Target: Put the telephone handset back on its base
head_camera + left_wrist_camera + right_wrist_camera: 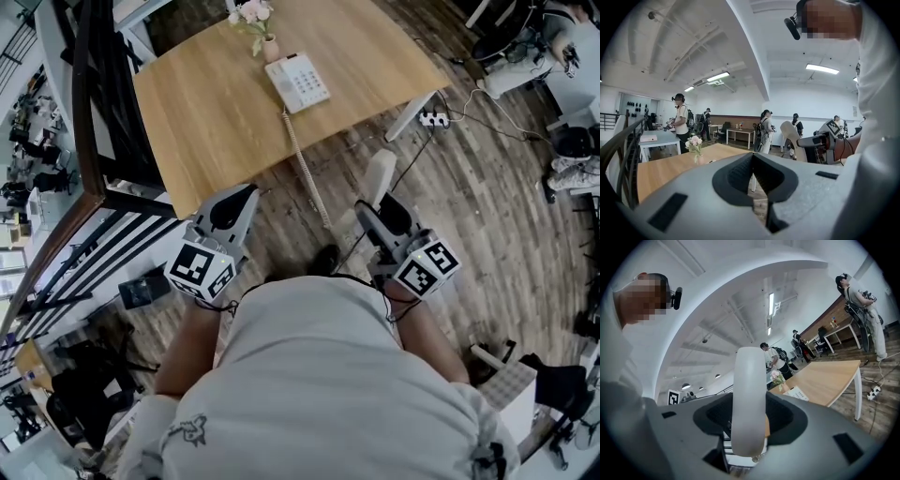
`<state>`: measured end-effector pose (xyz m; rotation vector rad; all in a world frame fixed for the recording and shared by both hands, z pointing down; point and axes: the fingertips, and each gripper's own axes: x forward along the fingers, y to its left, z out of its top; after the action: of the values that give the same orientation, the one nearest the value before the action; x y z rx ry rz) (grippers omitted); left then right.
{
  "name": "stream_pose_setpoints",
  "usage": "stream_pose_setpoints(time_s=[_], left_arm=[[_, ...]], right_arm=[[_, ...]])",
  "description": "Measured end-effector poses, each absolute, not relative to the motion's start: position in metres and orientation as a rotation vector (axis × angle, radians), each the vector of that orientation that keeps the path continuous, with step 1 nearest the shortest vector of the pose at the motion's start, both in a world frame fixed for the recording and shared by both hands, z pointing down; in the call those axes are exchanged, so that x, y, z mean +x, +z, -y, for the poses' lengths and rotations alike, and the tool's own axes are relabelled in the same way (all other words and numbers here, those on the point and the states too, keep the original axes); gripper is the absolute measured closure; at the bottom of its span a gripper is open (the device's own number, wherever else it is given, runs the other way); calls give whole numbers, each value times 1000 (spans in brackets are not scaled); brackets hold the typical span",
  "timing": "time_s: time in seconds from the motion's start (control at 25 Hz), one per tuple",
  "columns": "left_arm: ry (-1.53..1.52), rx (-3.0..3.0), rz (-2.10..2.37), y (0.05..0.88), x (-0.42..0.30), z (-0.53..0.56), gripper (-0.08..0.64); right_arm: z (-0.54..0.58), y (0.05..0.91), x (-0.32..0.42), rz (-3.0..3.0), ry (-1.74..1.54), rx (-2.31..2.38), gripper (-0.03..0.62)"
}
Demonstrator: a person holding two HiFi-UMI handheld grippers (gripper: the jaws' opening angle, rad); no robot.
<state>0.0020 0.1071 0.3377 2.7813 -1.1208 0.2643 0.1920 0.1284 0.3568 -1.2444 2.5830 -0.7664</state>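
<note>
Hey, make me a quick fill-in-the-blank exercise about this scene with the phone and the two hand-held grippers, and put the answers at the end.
1. The right hand-held gripper is shut on the white plastic telephone ____.
2. The white push-button telephone base sits on the light wooden table beside a small vase of pink ____.
3. The left hand-held gripper holds ____.
Missing words: handset; flowers; nothing.
</note>
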Motion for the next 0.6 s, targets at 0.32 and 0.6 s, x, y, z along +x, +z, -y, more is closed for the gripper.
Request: stream_pose_setpoints(time_s=[0.32, 0.6], left_arm=[[309, 2768, 1144, 342, 48, -93, 554], [328, 2786, 1128, 338, 66, -83, 554]], right_arm=[[-114, 365, 237, -2565, -805, -1194, 370], [-107, 365, 250, -2534, -807, -1183, 370]])
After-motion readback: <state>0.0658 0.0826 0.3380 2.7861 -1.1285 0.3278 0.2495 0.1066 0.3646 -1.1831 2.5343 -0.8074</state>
